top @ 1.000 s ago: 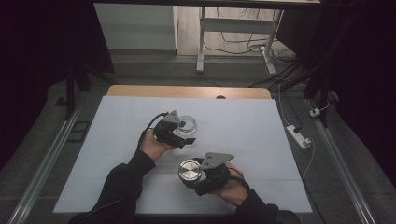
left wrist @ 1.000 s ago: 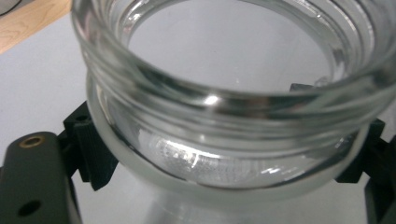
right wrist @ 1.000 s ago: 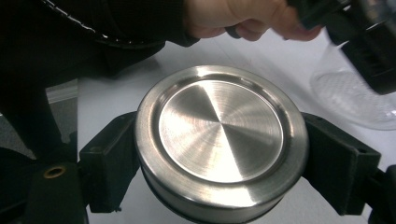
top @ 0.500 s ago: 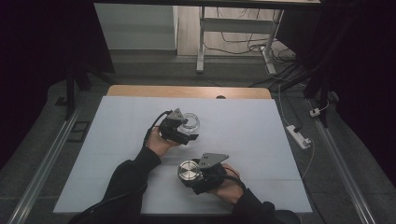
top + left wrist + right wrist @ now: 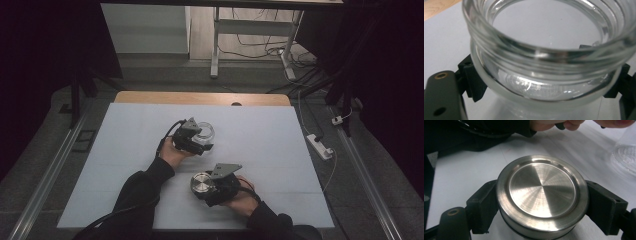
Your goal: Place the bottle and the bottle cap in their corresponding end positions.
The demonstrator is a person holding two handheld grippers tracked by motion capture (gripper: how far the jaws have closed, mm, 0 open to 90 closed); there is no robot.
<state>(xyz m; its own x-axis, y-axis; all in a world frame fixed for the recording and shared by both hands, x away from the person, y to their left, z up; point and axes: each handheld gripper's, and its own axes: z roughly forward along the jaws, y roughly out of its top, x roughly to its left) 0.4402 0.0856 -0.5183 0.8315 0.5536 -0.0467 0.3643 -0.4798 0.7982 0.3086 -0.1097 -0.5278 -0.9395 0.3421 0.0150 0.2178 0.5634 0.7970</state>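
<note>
Left gripper [image 5: 202,145] is clamped on the clear glass jar [image 5: 203,132], jaws bearing on either side of the body just under the threaded neck; in the left gripper view the jar [image 5: 549,60] has its open mouth toward the camera, the black pads [image 5: 472,81] tight against the glass. Jar sits near the middle of the white table [image 5: 125,165], on or just above the surface, can't tell which. Right gripper [image 5: 206,186] is closed on the round brushed-steel lid [image 5: 201,183], one jaw on each side of the rim; in the right gripper view the lid [image 5: 541,195] faces flat top up, pads [image 5: 482,205] pressed to its edge, close over the tabletop. Lid is nearer the person's edge of the table than the jar, a bit to its right, the two apart and not touching. The jar's base [image 5: 625,155] shows at the right gripper view's right edge, the left hand [image 5: 554,123] at its top.
</note>
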